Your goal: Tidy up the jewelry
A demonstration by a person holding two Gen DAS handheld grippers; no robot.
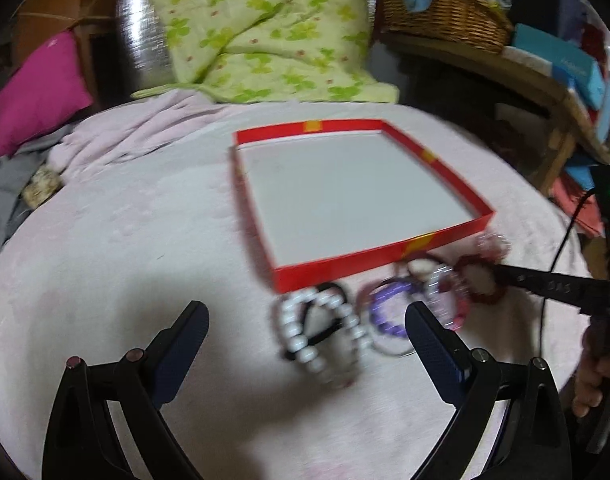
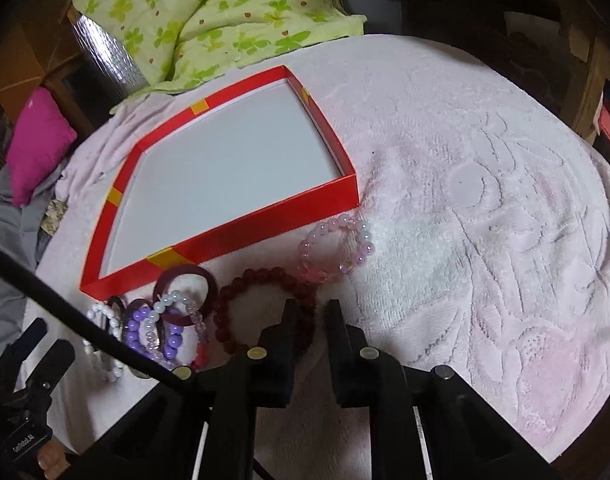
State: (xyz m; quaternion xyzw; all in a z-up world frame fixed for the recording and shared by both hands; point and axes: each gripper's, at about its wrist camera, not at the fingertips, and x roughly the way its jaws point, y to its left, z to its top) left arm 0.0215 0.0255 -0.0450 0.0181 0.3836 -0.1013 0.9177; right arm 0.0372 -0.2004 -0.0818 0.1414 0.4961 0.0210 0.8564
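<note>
A shallow red box lid (image 1: 379, 264) (image 2: 265, 216) with a white inside lies empty on the pink towel. Several bead bracelets lie in front of it: white (image 1: 325, 332) (image 2: 103, 344), purple (image 1: 389, 304) (image 2: 153, 328), dark red (image 1: 485, 280) (image 2: 257, 304) and clear pink (image 2: 337, 248). A maroon bangle (image 2: 185, 280) lies among them. My left gripper (image 1: 305, 320) is open wide, just short of the white bracelet. My right gripper (image 2: 311, 308) has its jaws close together around the near edge of the dark red bracelet; a narrow gap still shows.
The pink towel (image 2: 485, 200) covers a round table. A green patterned quilt (image 1: 265, 28), a magenta cushion (image 1: 37, 92) and a wicker basket (image 1: 441, 12) lie beyond the table. A black cable (image 2: 65, 308) crosses the right wrist view.
</note>
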